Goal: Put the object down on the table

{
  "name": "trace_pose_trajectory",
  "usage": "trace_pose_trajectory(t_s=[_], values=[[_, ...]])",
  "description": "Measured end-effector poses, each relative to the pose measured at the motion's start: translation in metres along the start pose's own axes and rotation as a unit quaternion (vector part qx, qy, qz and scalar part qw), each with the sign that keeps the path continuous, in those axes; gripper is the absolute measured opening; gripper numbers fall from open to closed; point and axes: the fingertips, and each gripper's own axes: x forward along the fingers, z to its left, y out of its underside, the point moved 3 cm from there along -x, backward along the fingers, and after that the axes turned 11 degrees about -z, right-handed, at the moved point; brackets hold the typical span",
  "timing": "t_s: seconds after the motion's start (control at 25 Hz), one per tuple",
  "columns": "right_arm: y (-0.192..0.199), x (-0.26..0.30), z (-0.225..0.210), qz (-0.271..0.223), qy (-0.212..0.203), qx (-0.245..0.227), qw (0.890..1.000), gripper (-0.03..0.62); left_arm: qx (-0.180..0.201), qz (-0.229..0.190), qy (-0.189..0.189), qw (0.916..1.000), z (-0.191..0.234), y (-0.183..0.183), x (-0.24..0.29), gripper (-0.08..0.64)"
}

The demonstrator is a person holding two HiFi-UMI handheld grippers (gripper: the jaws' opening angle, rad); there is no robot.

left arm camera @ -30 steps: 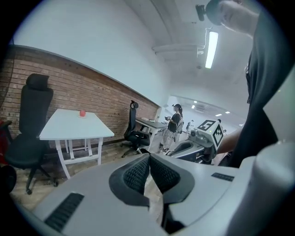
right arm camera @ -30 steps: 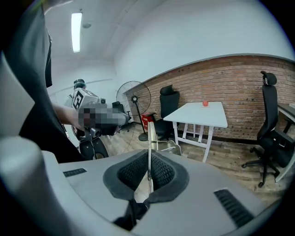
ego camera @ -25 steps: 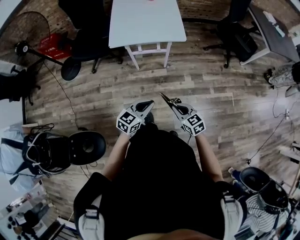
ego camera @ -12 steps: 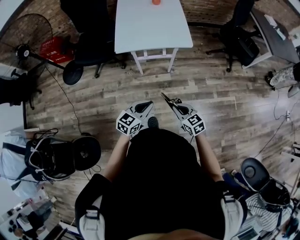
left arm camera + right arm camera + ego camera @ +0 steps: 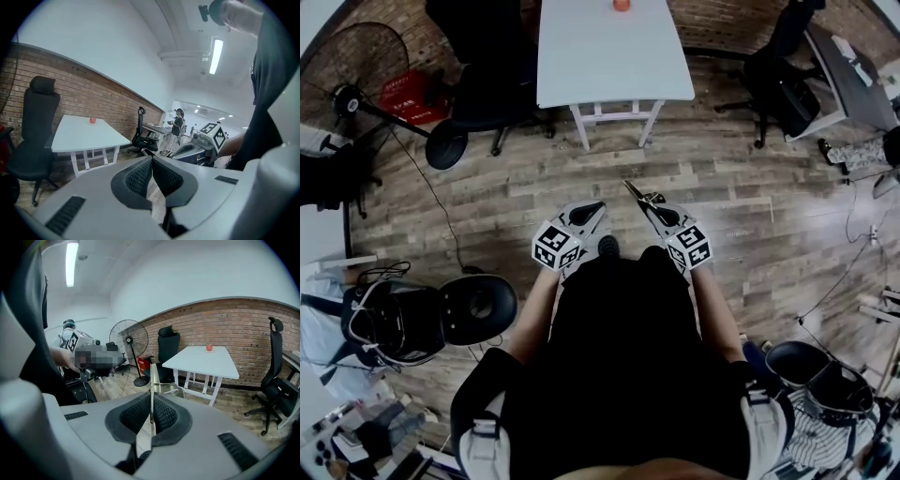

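A thin shiny metal utensil (image 5: 152,380) sticks forward out of my right gripper (image 5: 151,405), whose pads are shut on it. In the head view the utensil (image 5: 639,197) points up-left from the right gripper (image 5: 660,217) over the wooden floor. My left gripper (image 5: 596,208) is beside it, shut, and the left gripper view shows its pads (image 5: 140,177) pressed together on nothing. The white table (image 5: 609,56) stands ahead, well beyond both grippers, with a small red object (image 5: 622,5) near its far edge. That table (image 5: 201,363) and the red object (image 5: 209,348) show in the right gripper view too.
A black office chair (image 5: 483,84) stands left of the table, with a fan (image 5: 347,70) and a red crate (image 5: 408,92) further left. Another black chair (image 5: 783,75) and a grey desk (image 5: 848,66) are at the right. A black stool (image 5: 478,305) and floor cables (image 5: 431,187) lie at my left.
The table and the red object have slid down the head view, nearer to me, and the floor has shifted with them. Both grippers keep their pose, and the right one still holds the utensil.
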Motion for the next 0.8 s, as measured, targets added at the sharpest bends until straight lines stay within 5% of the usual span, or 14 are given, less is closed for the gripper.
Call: trace_pose_trajectory(t_s=[0.8], values=[[-0.021, 0.034, -0.053, 0.000, -0.032, -0.004, 0.999, -0.002, -0.018, -0.006, -0.066, 0.9977, 0.025, -0.005, 0.001, 0.021]])
